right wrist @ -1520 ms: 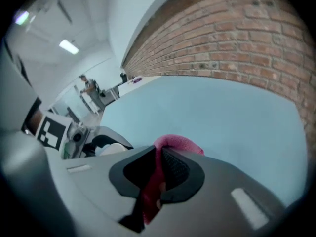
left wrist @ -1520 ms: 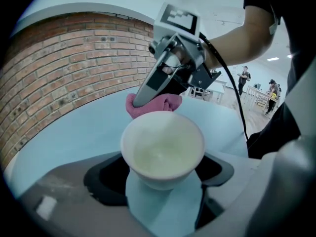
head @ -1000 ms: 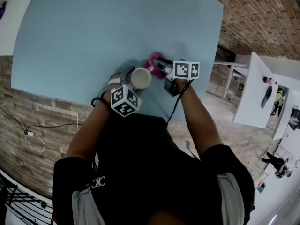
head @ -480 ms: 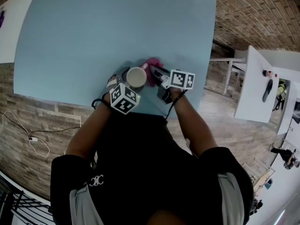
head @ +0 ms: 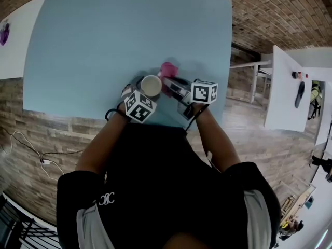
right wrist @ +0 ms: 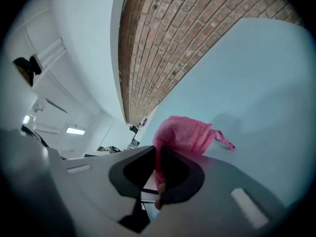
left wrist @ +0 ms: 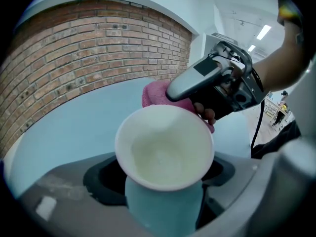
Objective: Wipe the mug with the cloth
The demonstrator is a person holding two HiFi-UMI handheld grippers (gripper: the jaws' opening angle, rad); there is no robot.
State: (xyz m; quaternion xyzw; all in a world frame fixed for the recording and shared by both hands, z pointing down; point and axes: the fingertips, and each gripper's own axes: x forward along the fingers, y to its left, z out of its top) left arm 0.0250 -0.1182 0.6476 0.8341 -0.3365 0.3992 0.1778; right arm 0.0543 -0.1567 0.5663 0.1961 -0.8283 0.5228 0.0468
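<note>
Two grips, one job each. My left gripper [left wrist: 163,204] clamps mug [left wrist: 164,152] body, mouth up, over near part of blue table [head: 104,35], steadying it for rubbing. My right gripper [right wrist: 159,169] pinches pink cloth [right wrist: 185,132], bunched just beside mug's far rim.

Glossy smooth mug [left wrist: 163,201]; fuzzy terry cloth [right wrist: 185,132]; matt smooth table [head: 104,45]; rough brick wall [left wrist: 89,48].
</note>
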